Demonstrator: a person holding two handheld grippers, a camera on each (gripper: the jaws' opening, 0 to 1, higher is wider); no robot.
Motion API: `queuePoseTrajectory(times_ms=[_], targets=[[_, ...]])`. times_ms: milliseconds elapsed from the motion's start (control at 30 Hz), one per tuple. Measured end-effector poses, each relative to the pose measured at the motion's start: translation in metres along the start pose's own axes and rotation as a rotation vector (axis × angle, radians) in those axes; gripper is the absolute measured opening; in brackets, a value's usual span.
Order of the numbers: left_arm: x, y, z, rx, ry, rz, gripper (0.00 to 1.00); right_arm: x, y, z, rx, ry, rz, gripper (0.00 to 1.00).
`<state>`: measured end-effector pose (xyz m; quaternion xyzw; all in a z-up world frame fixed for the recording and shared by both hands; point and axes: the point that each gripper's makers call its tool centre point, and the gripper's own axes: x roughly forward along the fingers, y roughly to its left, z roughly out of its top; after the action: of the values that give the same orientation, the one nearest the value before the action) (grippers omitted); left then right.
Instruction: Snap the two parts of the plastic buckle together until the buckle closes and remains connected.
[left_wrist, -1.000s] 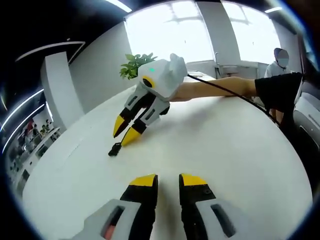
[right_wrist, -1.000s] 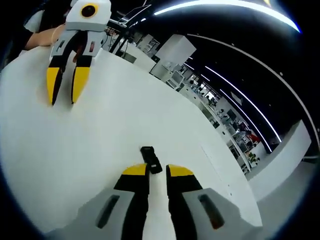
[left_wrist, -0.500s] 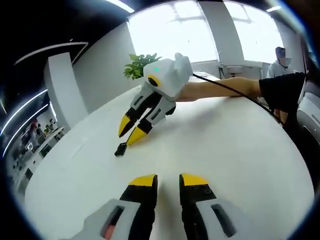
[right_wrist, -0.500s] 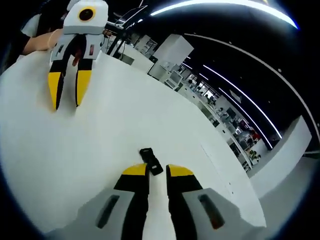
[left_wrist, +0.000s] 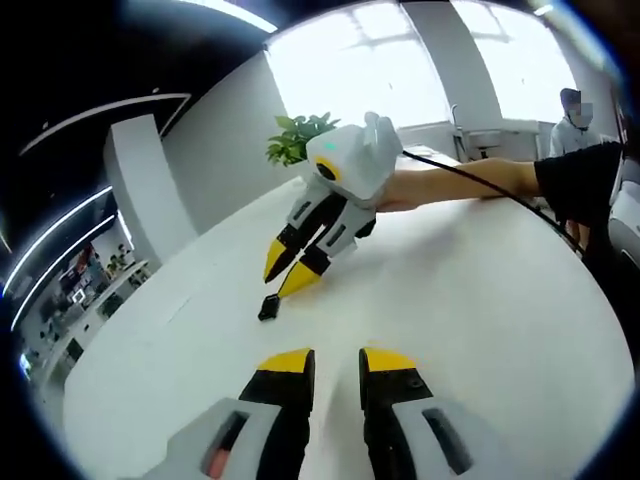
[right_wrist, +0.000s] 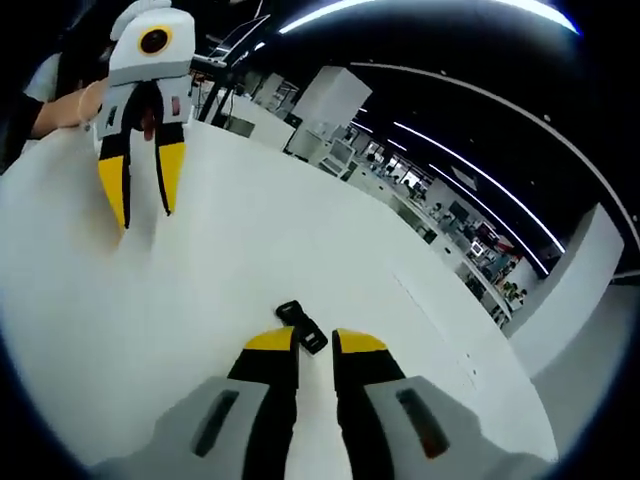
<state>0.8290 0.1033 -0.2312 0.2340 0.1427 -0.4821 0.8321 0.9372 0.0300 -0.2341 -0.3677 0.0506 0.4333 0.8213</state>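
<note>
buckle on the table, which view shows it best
The right gripper view: the black buckle lies close, just ahead of the right gripper tips, its shape readable. In the left gripper view the buckle is a small dark speck on the white table below the right gripper.

One small black plastic buckle (left_wrist: 268, 307) lies on the single white round worktop (left_wrist: 480, 300) — whether it is one part or two joined cannot be told. Two white grippers with yellow-tipped black jaws: the right gripper (left_wrist: 287, 276) and the left gripper (right_wrist: 145, 200). One leafy green plant (left_wrist: 301, 137) — and one bare forearm (left_wrist: 455, 180).
</note>
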Motion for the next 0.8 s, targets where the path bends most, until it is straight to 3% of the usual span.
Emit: queuePoseTrajectory(times_ms=[800], targets=[[-0.001, 0.007, 0.003, 0.051, 0.043, 0.083, 0.26, -0.012, -0.014, 0.01, 0.008, -0.001, -0.046, 0.13]])
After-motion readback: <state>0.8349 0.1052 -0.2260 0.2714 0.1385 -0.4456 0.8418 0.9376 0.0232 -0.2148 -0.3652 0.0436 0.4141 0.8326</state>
